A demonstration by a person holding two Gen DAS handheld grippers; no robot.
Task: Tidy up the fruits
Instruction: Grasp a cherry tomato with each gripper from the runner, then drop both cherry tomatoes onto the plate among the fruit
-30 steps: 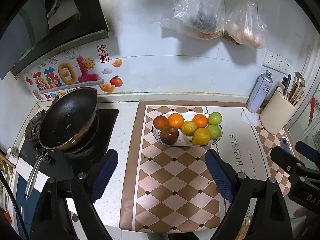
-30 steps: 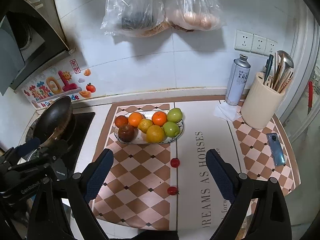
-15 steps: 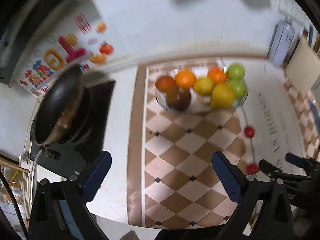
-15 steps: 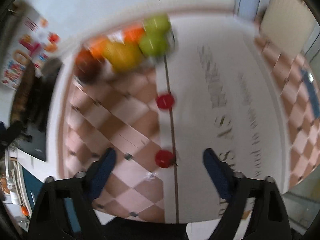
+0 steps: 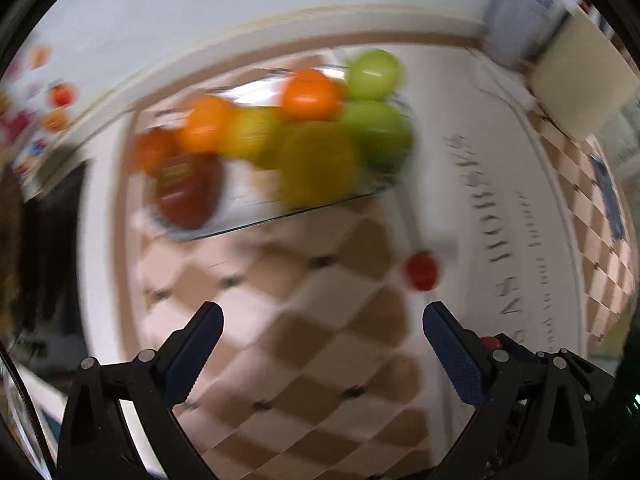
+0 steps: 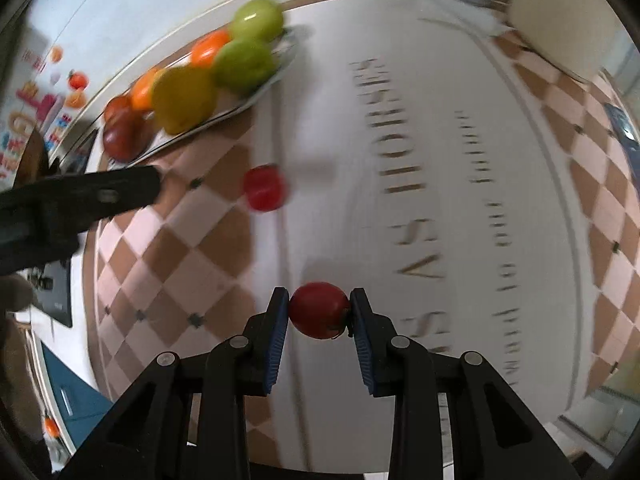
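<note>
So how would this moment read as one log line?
right claw: shut on small red fruit | left claw: open | second red fruit: on mat

Each black hand-held gripper (image 6: 319, 312) has blue ribbed pads (image 6: 277, 340) and silver screws.

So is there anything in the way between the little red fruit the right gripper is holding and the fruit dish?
Only one thing: the other small red fruit sits on the mat roughly between the held red fruit in the right gripper and the fruit dish. The left gripper hangs open nearby, to the left.
</note>
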